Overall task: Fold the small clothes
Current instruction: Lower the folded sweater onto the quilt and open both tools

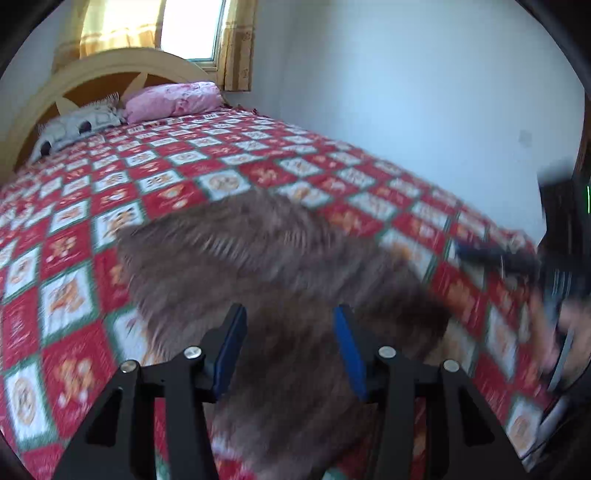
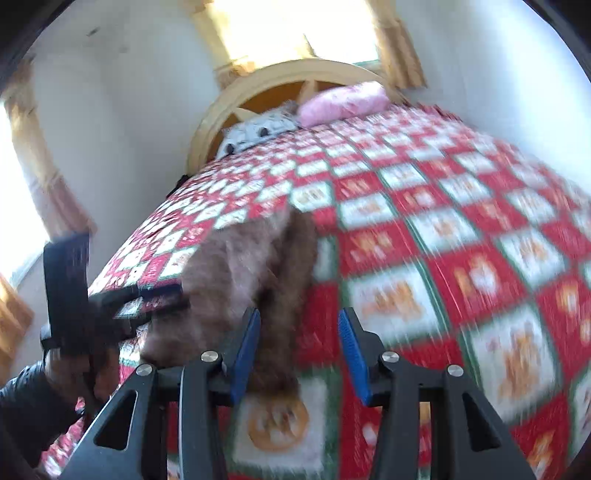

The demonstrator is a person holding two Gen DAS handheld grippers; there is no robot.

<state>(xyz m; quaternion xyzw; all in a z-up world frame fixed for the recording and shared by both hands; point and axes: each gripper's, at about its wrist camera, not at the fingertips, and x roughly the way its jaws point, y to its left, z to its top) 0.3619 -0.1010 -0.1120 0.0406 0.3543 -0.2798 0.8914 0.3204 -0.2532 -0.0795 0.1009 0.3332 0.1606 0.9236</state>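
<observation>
The brown garment [image 1: 266,266] lies spread on the bed, roughly at the middle of the near half of the bedspread [image 1: 74,206], reaching from about 12 o'clock down toward 6 o'clock as the left gripper [image 1: 291,350] looks at it. From the right gripper [image 2: 299,350] it sits at about 11 o'clock, a long soft strip running away up the bed. Both sets of jaws are spread, with nothing pinched: cloth shows beyond the gap of the left ones, patterned bedding and a brown edge beyond the right ones.

The garment looks fuzzy and limp, a knit or fleece by my guess, though blur hides the weave. I would judge it light, floppy and not slippery; it will sag and bunch the moment a corner is lifted, and nothing about it can break. The best hold looks like an edge or corner near the foot of the bed, pinched thin so the jaws catch the garment alone and not the bedspread under it.

The bedspread is a red, white and green check, soft and giving, so pressing down will dent it. At 11 o'clock in the left view stand a pink pillow [image 1: 173,101], a grey pillow [image 1: 70,129] and a curved wooden headboard [image 1: 110,62], with a curtained window [image 1: 192,29] above and pale walls around.
</observation>
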